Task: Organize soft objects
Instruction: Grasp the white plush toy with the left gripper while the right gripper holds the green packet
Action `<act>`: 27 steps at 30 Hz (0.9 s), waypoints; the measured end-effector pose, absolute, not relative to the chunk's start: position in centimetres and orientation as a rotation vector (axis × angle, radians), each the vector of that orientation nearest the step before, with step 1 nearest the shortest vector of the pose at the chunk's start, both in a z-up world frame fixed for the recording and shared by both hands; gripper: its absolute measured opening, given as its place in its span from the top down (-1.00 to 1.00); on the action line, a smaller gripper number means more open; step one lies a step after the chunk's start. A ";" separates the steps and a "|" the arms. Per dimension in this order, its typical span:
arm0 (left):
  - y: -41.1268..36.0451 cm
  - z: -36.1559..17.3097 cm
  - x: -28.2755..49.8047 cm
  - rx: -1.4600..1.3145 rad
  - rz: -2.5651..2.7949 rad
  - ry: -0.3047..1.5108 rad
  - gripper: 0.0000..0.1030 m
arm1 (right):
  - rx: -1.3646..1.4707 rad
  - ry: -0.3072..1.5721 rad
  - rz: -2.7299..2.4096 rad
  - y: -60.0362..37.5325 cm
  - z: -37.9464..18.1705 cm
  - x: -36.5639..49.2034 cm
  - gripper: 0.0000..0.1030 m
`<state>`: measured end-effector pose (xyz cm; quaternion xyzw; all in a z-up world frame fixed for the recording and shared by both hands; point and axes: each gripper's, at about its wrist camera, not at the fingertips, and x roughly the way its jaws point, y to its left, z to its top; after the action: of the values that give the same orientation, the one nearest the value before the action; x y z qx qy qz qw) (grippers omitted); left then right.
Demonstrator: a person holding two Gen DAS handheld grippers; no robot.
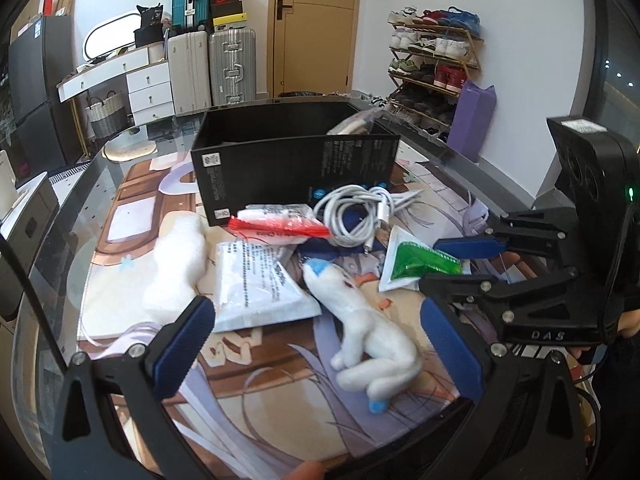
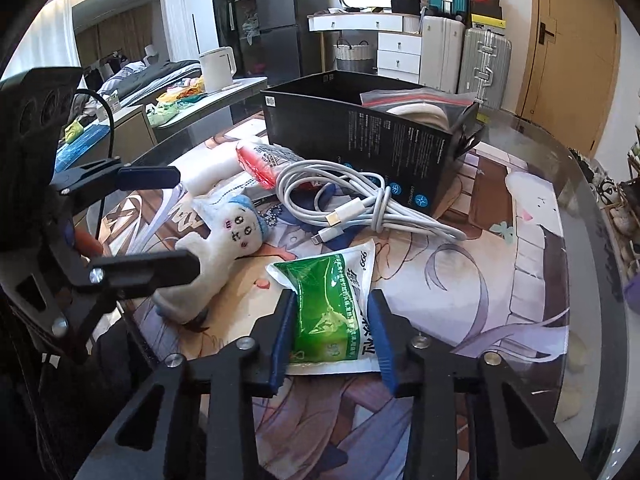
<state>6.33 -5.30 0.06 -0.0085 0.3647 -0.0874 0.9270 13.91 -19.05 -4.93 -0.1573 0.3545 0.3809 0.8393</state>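
A white plush toy with blue ears (image 1: 360,320) (image 2: 224,244) lies on the printed mat. My left gripper (image 1: 320,344) is open and hovers over it, fingers on either side. My right gripper (image 2: 332,336) has its jaws around the near end of a green-and-white sachet (image 2: 332,300) (image 1: 420,266) that lies on the mat; the pads look close to its sides. A coiled white cable (image 1: 360,212) (image 2: 340,200), a red-and-clear packet (image 1: 280,224), a white printed pouch (image 1: 256,284) and a white foam piece (image 1: 176,264) lie in front of the open black box (image 1: 296,160) (image 2: 360,132).
The black box holds a zip bag (image 2: 416,104). The mat (image 2: 500,280) covers a glass table with a curved edge (image 2: 592,240). Suitcases, a dresser and a shoe rack (image 1: 432,68) stand behind the table.
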 end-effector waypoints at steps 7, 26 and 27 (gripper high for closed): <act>-6.3 -0.7 5.5 0.016 -0.164 0.740 -1.00 | -0.311 0.694 0.826 -20.0 -3.0 13.1 0.32; -7.5 -2.5 5.2 -0.002 -0.218 0.764 -0.76 | -0.278 0.619 0.837 -21.1 -0.7 12.0 0.32; -7.5 -2.5 5.2 0.000 -0.215 0.766 -0.74 | -0.279 0.617 0.835 -21.1 -0.6 12.0 0.32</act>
<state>5.24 -7.53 -2.50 -0.0001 0.3728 -0.1049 0.9220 11.97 -21.11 -0.60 -0.1328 0.2938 0.3977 0.8590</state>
